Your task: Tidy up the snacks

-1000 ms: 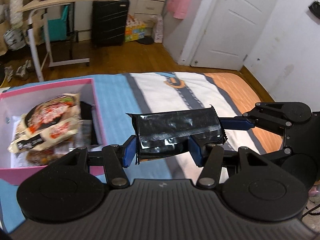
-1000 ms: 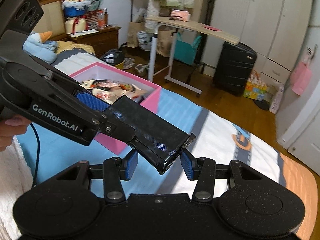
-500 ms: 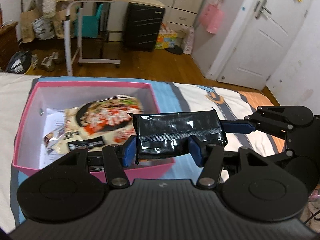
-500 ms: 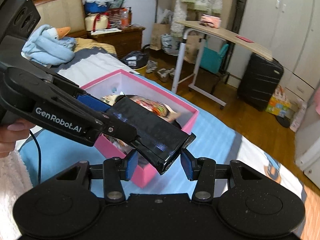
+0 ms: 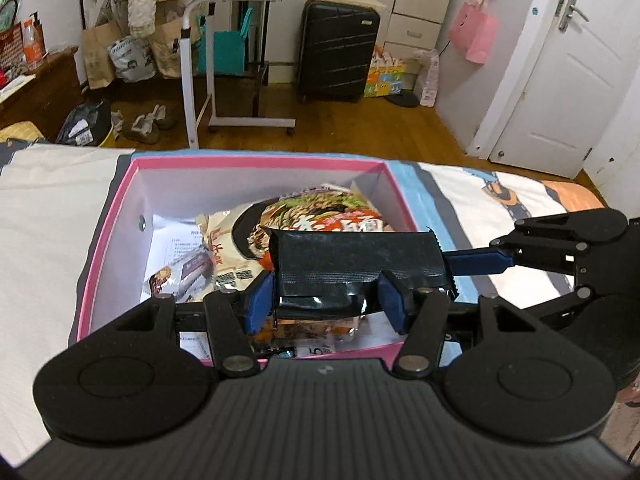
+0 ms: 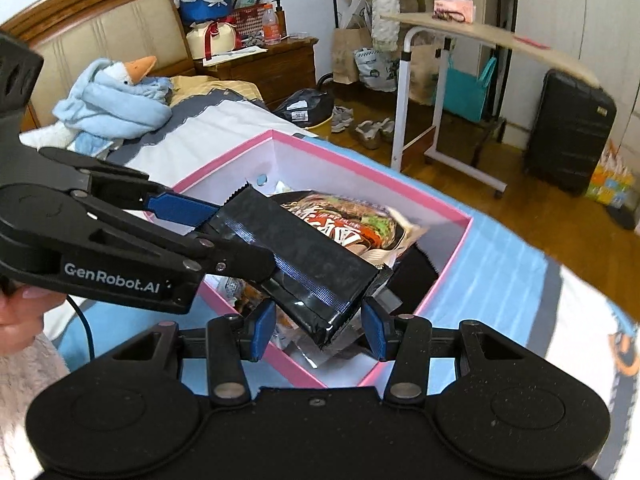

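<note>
A black foil snack pack (image 5: 356,264) hangs above the pink box (image 5: 120,200), held at both ends. My left gripper (image 5: 326,302) is shut on one end. My right gripper (image 6: 318,330) is shut on the other end of the pack (image 6: 296,264) and enters the left wrist view from the right (image 5: 476,262). The left gripper enters the right wrist view from the left (image 6: 224,240). The box (image 6: 452,264) holds a noodle packet (image 5: 312,216), smaller snack packs and paper sheets.
The box sits on a bed with a blue, white and orange cover (image 5: 500,200). A blue towel with a goose toy (image 6: 116,100) lies near the headboard. On the wooden floor beyond stand a rolling desk (image 5: 240,52) and a black suitcase (image 5: 338,52).
Both grippers have carried the black pack leftward from over the bed cover to over the pink box. Both still grip it.
</note>
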A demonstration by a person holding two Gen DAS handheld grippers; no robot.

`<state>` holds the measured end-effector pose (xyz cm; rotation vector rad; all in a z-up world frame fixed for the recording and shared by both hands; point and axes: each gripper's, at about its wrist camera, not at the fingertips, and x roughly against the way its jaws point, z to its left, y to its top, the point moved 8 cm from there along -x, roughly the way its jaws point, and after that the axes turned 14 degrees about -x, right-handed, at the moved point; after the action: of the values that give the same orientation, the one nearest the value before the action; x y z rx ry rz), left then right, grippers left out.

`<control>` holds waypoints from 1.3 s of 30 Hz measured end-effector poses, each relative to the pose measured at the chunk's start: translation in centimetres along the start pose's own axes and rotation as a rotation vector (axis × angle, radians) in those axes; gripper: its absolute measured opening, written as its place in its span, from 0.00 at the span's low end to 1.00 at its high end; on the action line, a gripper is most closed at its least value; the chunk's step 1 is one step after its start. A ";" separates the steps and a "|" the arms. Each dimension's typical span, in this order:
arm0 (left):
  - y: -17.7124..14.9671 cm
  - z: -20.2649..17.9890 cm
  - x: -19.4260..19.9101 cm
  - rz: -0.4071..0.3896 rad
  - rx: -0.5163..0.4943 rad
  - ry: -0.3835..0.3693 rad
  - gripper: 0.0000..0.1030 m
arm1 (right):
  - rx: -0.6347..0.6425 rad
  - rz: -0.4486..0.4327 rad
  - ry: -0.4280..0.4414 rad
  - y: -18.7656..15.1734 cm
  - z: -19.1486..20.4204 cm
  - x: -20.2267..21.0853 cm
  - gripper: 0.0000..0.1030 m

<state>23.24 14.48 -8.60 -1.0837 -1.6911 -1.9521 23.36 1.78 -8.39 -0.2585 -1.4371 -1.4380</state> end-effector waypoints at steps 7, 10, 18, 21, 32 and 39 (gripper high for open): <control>-1.1 0.4 -2.2 0.078 0.032 0.036 0.61 | -0.043 0.008 0.027 -0.8 -0.7 -1.2 0.59; -1.2 0.3 -2.2 0.082 0.024 0.070 0.61 | -0.048 0.004 0.014 -0.8 -0.9 -1.3 0.60; -1.0 0.3 0.9 0.002 0.071 0.073 0.62 | -0.069 -0.070 0.002 -1.5 -0.9 2.5 0.62; -0.8 -0.6 2.1 -0.026 0.053 0.081 0.63 | -0.080 -0.112 -0.016 -1.7 -0.8 4.1 0.63; -0.9 -4.2 8.0 -0.102 0.018 0.093 0.69 | -0.176 -0.295 -0.137 -4.1 -3.1 12.9 0.63; -1.3 -6.9 11.9 -0.147 0.005 0.083 0.73 | -0.224 -0.376 -0.225 -5.5 -3.8 17.8 0.63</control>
<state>12.38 10.93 -0.88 -0.8859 -1.7747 -2.0499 13.32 -11.59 0.73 -0.3101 -1.5625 -1.9318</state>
